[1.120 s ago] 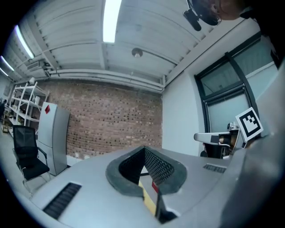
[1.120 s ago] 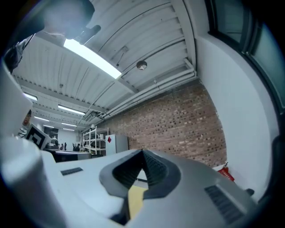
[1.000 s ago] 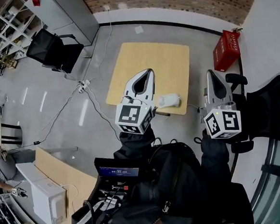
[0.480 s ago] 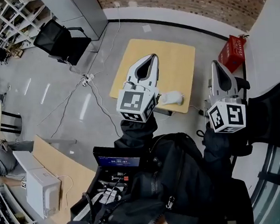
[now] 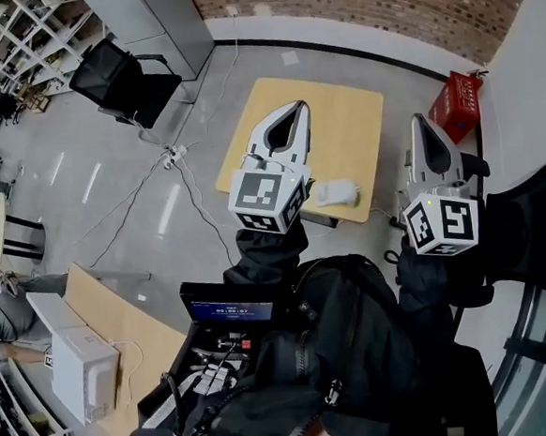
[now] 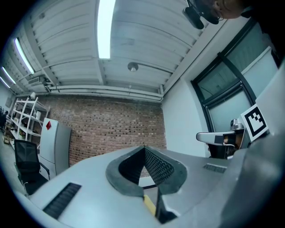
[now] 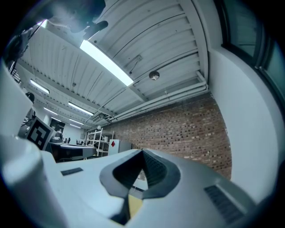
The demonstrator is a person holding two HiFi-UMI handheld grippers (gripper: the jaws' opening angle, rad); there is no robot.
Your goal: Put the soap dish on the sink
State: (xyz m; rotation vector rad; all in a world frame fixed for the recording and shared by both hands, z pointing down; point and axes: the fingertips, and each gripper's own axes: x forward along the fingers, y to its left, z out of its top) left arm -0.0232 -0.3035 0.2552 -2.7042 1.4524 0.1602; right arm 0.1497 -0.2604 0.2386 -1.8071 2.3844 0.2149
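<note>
Your left hand-held gripper (image 5: 292, 109) and right hand-held gripper (image 5: 419, 118) sit higher than a second ago, both clenched empty, likely just in transit, while the probable soap dish (image 5: 335, 193) lies below on the tabletop (image 5: 340, 113).

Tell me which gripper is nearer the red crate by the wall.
Right. The right gripper sits just left of the red crate in the head view; the left gripper shows over the wooden table, farther left.
</note>
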